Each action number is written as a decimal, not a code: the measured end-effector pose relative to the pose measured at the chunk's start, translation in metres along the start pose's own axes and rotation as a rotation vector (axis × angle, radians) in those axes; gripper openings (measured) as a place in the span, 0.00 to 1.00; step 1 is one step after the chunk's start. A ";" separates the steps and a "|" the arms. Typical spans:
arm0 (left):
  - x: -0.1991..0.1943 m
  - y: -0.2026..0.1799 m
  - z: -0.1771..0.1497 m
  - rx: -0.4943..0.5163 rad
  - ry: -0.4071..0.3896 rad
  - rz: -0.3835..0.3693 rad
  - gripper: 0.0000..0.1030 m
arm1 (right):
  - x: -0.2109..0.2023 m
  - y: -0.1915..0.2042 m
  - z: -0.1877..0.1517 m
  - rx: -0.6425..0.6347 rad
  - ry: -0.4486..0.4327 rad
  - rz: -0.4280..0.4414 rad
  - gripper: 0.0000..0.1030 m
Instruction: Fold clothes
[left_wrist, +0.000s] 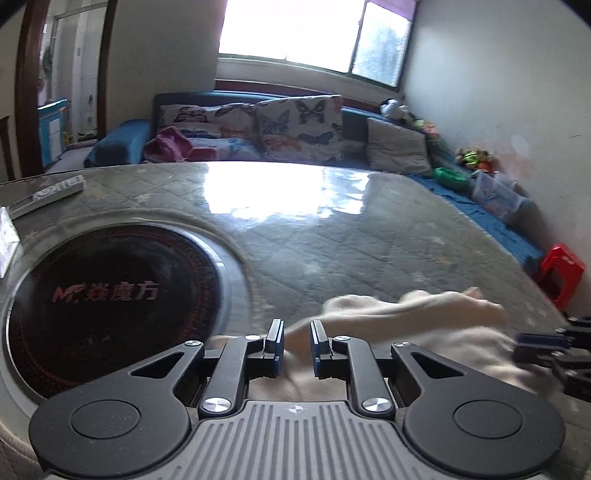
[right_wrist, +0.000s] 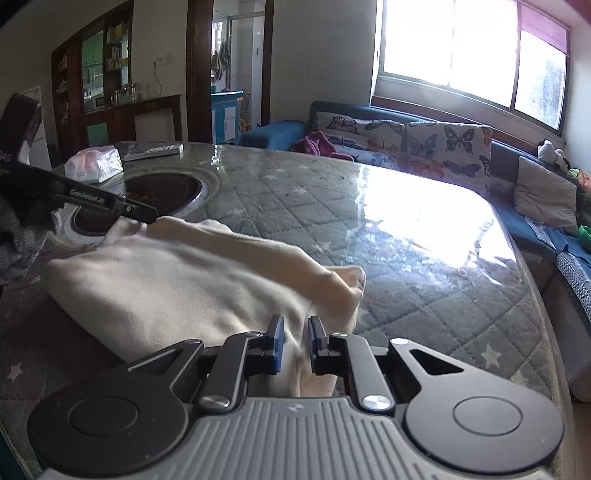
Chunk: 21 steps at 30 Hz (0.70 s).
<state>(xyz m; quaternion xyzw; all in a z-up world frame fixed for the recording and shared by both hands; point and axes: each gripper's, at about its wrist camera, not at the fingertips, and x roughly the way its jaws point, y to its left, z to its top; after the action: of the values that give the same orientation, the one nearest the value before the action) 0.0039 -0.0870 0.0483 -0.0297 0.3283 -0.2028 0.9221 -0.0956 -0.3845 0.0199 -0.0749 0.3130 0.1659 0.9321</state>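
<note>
Left wrist view: the left gripper (left_wrist: 297, 343) sits low over the near edge of the cloth (left_wrist: 424, 325), its jaws parted with a gap between the blue pads; cream fabric shows through the gap, but whether the pads pinch it cannot be told. The cloth lies on the table (left_wrist: 332, 229), just right of the hob (left_wrist: 110, 299) set into the top. The right gripper (left_wrist: 546, 347) enters at the cloth's right end.

Right wrist view: the right gripper (right_wrist: 295, 341) likewise has its jaws apart over the cloth (right_wrist: 184, 280), fabric running between them; a firm hold cannot be told here either. The cloth is a loose, part-folded bundle beside the hob (right_wrist: 162, 192), with the left gripper (right_wrist: 147, 214) touching its far corner. A tissue pack (right_wrist: 94, 164) lies beyond the hob.

To fold well, I judge both grippers should close on matching edges, lift evenly, keep the fabric taut and lay it away from the hob
</note>
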 end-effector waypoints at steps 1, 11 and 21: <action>-0.004 -0.007 -0.003 0.016 0.000 -0.024 0.17 | 0.000 0.002 0.002 -0.003 -0.004 0.009 0.12; -0.020 -0.058 -0.043 0.175 0.037 -0.170 0.17 | -0.008 0.031 -0.007 -0.119 0.016 0.087 0.12; -0.021 -0.060 -0.057 0.169 0.048 -0.182 0.17 | -0.010 0.042 -0.012 -0.129 0.009 0.119 0.12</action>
<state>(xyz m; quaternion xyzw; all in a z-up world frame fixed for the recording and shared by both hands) -0.0675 -0.1292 0.0277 0.0235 0.3279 -0.3132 0.8909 -0.1250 -0.3507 0.0146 -0.1168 0.3098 0.2403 0.9125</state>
